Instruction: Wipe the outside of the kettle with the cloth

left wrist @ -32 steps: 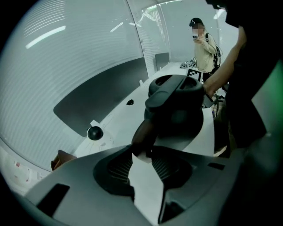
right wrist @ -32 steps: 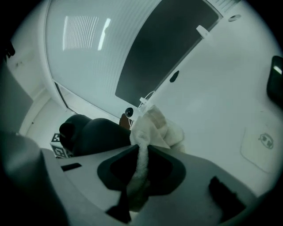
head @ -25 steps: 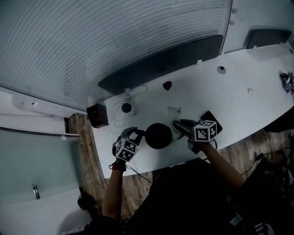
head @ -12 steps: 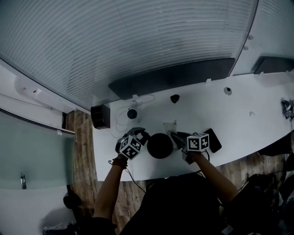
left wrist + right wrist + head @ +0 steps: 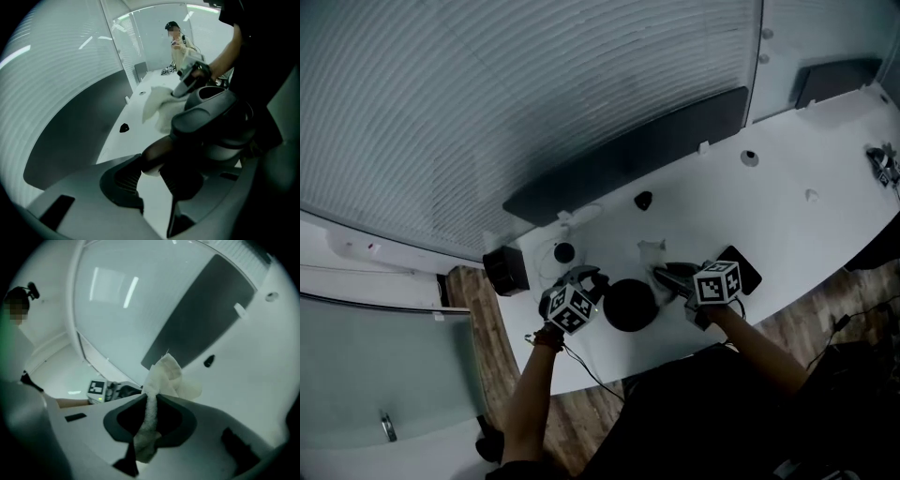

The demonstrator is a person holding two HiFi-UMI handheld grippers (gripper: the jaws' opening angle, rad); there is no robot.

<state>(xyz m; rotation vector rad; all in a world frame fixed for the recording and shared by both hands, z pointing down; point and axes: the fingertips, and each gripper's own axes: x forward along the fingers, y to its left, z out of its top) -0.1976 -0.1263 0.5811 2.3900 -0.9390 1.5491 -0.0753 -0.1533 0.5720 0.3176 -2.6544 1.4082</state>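
A dark round kettle (image 5: 630, 305) stands on the white desk (image 5: 787, 197) near its front edge. My left gripper (image 5: 591, 286) comes in from the left and is shut on the kettle's handle (image 5: 157, 157), which sits between its pads. The kettle body (image 5: 213, 124) fills the right of the left gripper view. My right gripper (image 5: 667, 274) is at the kettle's right side, shut on a white cloth (image 5: 161, 378). The cloth (image 5: 652, 249) bunches out past the jaws, close beside the kettle; contact cannot be made out.
The kettle's base (image 5: 564, 251) with its cord lies behind the left gripper. A black box (image 5: 504, 270) sits at the desk's left end, a small black object (image 5: 643, 200) further back. A dark flat pad (image 5: 742, 272) lies under the right gripper. A person (image 5: 180, 42) stands at the desk's far end.
My left gripper has rolled a little on the handle and shifted slightly toward the kettle. The right gripper keeps the cloth at the kettle's right side. The head view has swung.
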